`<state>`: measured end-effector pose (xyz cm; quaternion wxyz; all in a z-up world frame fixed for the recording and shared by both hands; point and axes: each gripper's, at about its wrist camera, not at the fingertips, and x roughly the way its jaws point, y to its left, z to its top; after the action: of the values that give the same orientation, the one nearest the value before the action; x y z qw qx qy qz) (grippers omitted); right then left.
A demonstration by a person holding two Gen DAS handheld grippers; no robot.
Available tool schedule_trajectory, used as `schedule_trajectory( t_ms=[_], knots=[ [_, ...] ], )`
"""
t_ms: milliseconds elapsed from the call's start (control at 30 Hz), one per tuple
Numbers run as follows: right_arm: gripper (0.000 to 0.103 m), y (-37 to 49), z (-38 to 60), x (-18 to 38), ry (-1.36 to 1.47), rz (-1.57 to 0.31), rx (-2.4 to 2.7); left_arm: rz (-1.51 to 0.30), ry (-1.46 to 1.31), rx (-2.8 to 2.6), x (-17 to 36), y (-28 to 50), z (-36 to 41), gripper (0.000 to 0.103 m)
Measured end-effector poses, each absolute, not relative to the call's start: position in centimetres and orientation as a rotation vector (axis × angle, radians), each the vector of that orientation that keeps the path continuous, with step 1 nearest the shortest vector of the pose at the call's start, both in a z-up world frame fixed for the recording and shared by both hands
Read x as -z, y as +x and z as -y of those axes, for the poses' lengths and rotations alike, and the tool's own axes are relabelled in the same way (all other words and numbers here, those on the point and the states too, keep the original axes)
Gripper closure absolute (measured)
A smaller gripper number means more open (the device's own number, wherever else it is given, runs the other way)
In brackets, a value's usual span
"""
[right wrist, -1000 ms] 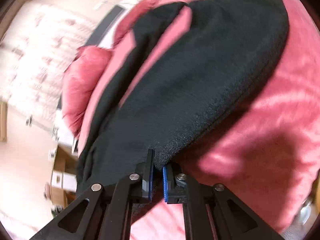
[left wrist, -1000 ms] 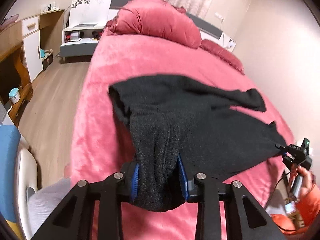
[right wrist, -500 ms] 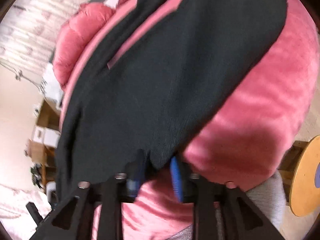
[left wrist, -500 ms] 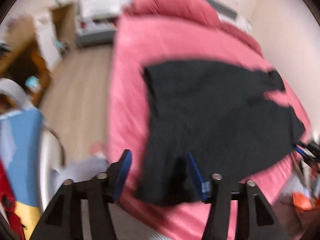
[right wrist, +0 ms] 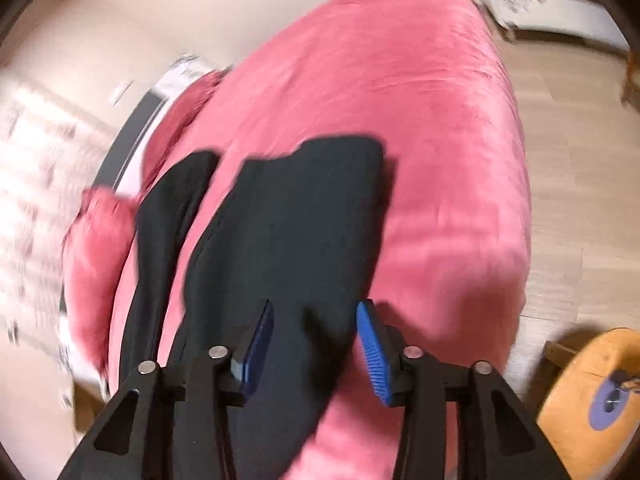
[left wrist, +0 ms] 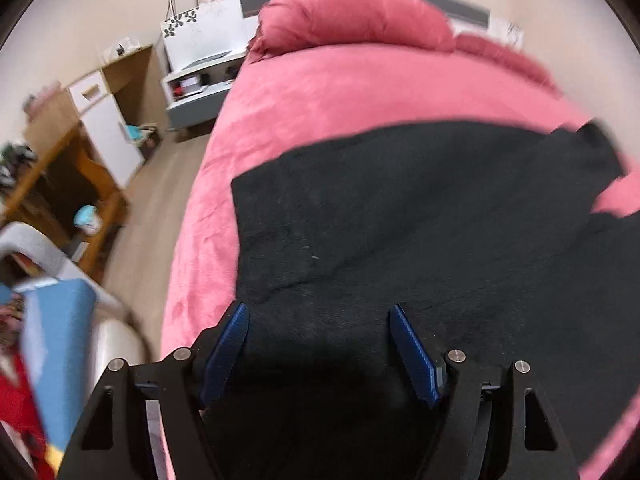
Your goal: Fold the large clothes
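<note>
Both wrist views close above bed (left wrist: 320,92), sharing garment (left wrist: 400,220).

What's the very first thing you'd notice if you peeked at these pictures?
A big black garment lies spread flat across the near end of a bright pink bed. Right above its near edge hang the left gripper and the right gripper, both with blue pads wide apart. A plump pink pillow sits at the far end.

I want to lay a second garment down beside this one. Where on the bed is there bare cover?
Bare pink bedcover runs between the black garment and the pillows, and a narrower strip along the floor-side edge. The near end is crowded: the garment lies there under both open hand-held grippers, left and right.
</note>
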<state>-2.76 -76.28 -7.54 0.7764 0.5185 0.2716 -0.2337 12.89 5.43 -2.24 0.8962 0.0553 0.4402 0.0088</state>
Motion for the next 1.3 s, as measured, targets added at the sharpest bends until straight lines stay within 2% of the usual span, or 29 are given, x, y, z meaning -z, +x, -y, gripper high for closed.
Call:
schedule_trajectory(
  t_ms=[133,167,200,267,400,467,567,633,700,867,967,1067,1167,1233,1300],
  knots=[
    [0.053,-0.7,77.9,9.4,1.228,-0.481,0.468,-0.943,0.084,-0.056,3.7,13.9,-5.9,0.018],
    [0.06,-0.2,78.0,9.3,1.225,-0.478,0.442,-0.942,0.071,-0.065,3.9,14.1,-6.2,0.015],
    [0.092,0.6,77.8,9.1,1.207,-0.514,0.425,-0.945,0.053,-0.084,3.8,14.1,-6.5,0.013],
    [0.095,1.5,77.1,7.7,1.133,-0.59,0.429,-0.956,0.035,-0.093,3.6,14.1,-6.8,0.013],
    [0.097,-1.2,78.2,1.1,0.905,-0.499,0.5,-0.941,0.011,-0.108,2.9,13.7,-7.1,0.013],
    [0.097,-2.4,79.3,-0.5,0.834,-0.496,0.566,-0.952,-0.014,-0.103,3.2,13.5,-7.4,0.013],
    [0.096,-1.7,80.4,1.6,0.787,-0.655,0.684,-0.989,-0.057,-0.087,3.7,13.7,-8.0,0.013],
    [0.089,-0.7,80.1,4.4,0.744,-0.807,0.773,-0.995,-0.075,-0.076,3.3,13.6,-8.5,0.013],
    [0.066,-0.3,79.4,6.5,0.761,-0.875,0.836,-0.97,-0.072,-0.072,2.4,13.7,-9.0,0.013],
    [0.065,-2.8,74.0,2.7,0.699,-0.682,0.979,-0.869,-0.078,-0.084,-0.3,15.2,-11.7,0.013],
    [0.062,-1.0,68.1,-0.1,0.582,-0.611,0.827,-0.849,-0.143,-0.12,-0.7,17.7,-13.6,0.014],
    [0.061,2.5,61.2,-0.3,0.472,-0.645,0.603,-0.885,-0.219,-0.101,-0.4,20.1,-14.5,0.022],
    [0.061,5.8,53.9,1.4,0.398,-0.71,0.405,-0.981,-0.236,-0.072,0.9,22.8,-13.9,0.052],
    [0.061,7.7,50.0,3.1,0.365,-0.76,0.331,-1.025,-0.223,-0.041,1.4,24.0,-13.1,0.062],
    [0.061,8.8,46.8,4.6,0.359,-0.784,0.295,-1.029,-0.158,-0.01,1.2,24.5,-12.1,0.087]
  ],
)
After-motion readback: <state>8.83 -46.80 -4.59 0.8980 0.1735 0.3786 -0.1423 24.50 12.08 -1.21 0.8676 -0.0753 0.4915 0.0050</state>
